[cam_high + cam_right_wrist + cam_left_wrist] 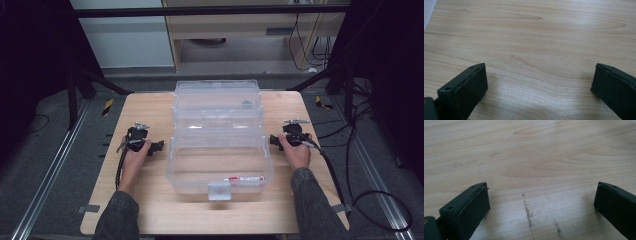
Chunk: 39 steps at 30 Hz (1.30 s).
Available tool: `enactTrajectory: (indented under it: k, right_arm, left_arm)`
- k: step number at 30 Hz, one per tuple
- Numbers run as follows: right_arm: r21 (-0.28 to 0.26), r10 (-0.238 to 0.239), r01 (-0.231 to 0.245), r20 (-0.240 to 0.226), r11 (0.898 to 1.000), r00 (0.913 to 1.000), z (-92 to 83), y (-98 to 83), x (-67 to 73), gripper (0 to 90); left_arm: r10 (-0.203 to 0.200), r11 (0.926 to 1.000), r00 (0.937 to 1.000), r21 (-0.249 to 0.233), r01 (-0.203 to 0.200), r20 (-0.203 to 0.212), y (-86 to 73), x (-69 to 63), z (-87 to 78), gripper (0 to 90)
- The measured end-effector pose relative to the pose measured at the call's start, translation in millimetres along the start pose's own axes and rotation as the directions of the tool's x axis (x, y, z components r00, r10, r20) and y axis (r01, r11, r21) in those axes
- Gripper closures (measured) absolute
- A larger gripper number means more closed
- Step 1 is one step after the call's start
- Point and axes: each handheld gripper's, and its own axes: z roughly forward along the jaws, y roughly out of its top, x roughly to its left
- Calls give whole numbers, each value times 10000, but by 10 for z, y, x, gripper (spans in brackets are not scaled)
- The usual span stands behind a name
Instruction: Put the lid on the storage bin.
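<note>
A clear plastic box [218, 137] with a lid and a white front latch [219, 190] stands in the middle of the wooden table [150, 200]. My left gripper [159, 146] rests on the table just left of the box, jaws wide apart and pointing toward it. On the box's right side my right gripper [273, 140] lies in the same way. In the left gripper view the gripper [541, 202] has only bare wood between its black pads [475, 207]. The right gripper view shows that gripper [539, 82] open over bare wood too.
A small red and white item [245, 178] lies inside the box near its front wall, and a small grey thing [247, 105] sits in the back part. Black cables [350, 190] trail off the table's right side. Floor rails and dark stands flank the table.
</note>
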Motion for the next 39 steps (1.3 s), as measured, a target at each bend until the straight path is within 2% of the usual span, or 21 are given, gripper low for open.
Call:
enactTrajectory:
  k: [5, 7, 10, 11, 12, 13, 14, 15, 18, 19, 20, 21, 22, 26, 29, 30, 31, 32, 33, 36, 39]
  right_arm:
    - [-46, -212, 211, -267, 9998, 9994, -44, -28, -17, 50]
    - [-252, -846, 840, -270, 9962, 9960, -113, -44, -3, 136]
    - [-781, -2422, 2438, 295, 9667, 9698, -324, -60, 51, 128]
    - [-900, -2521, 2552, 439, 9627, 9667, -413, -75, 67, 138]
    - [-903, -2920, 2956, 511, 9510, 9551, -583, -109, 72, 144]
    - [-903, -2920, 2956, 511, 9510, 9551, -583, -109, 72, 144]
    - [-986, -3308, 3348, 550, 9371, 9421, -760, -142, 75, 144]
    - [-986, -3308, 3348, 550, 9371, 9421, -760, -142, 75, 144]
    - [-814, -3982, 3984, 188, 9136, 9171, -1118, -132, 67, 127]
    - [-814, -3982, 3984, 188, 9136, 9171, -1118, -132, 67, 127]
    - [-740, -4321, 4308, -19, 8994, 9018, -1293, -98, 50, 115]
    - [-740, -4321, 4308, -19, 8994, 9018, -1293, -98, 50, 115]
    - [-793, -4647, 4622, -157, 8832, 8853, -1446, -51, 38, 120]
    - [-986, -4916, 4852, -546, 8688, 8691, -1654, 56, 33, 153]
    - [-928, -5100, 5033, -729, 8591, 8571, -1688, 116, 43, 173]
    - [-832, -5332, 5274, -779, 8455, 8424, -1697, 191, 63, 178]
    - [-832, -5332, 5274, -779, 8455, 8424, -1697, 191, 63, 178]
    - [-800, -5544, 5489, -867, 8321, 8277, -1695, 283, 85, 197]
    - [-800, -5544, 5489, -867, 8321, 8277, -1695, 283, 85, 197]
    - [-696, -5700, 5657, -1056, 8216, 8148, -1711, 437, 133, 201]
    - [-765, -5754, 5703, -1223, 8178, 8087, -1733, 599, 186, 257]
  left_arm:
    - [469, 9988, 9984, -126, -465, 323, -35, -37, -109, 42]
    - [564, 9975, 9982, -430, -555, 204, -38, -52, -208, 41]
    - [834, 9930, 9965, -851, -821, 112, -28, -65, -378, 41]
    - [891, 9918, 9960, -928, -880, 73, -32, -75, -433, 41]
    - [931, 9906, 9956, -1017, -914, 125, -38, -89, -489, 46]
    - [960, 9899, 9953, -1059, -939, 147, -47, -107, -551, 46]
    - [1107, 9881, 9938, -1081, -1092, 81, -53, -153, -670, 52]
    - [1107, 9881, 9938, -1081, -1092, 81, -53, -153, -670, 52]
    - [1395, 9840, 9894, -1171, -1339, 402, -29, -284, -907, 52]
    - [1395, 9840, 9894, -1171, -1339, 402, -29, -284, -907, 52]
    - [1678, 9799, 9843, -1185, -1605, 547, -32, -349, -1021, 52]
    - [1678, 9799, 9843, -1185, -1605, 547, -32, -349, -1021, 52]
    - [1757, 9809, 9792, -1022, -1654, 1018, -37, -382, -1089, 52]
    - [2027, 9787, 9675, -652, -1948, 1511, -27, -391, -1185, 60]
    - [2149, 9763, 9631, -603, -2077, 1622, 21, -403, -1249, 62]
    - [2207, 9751, 9589, -610, -2131, 1786, 94, -441, -1310, 56]
    - [2207, 9751, 9589, -610, -2131, 1786, 94, -441, -1310, 46]
    - [2425, 9701, 9477, -647, -2341, 2076, 174, -486, -1366, 29]
    - [2425, 9701, 9477, -647, -2341, 2076, 174, -486, -1366, 28]
    - [2809, 9595, 9342, -871, -2680, 2198, 264, -547, -1429, 28]
    - [2967, 9550, 9384, -573, -2911, 1774, 336, -577, -1422, 42]
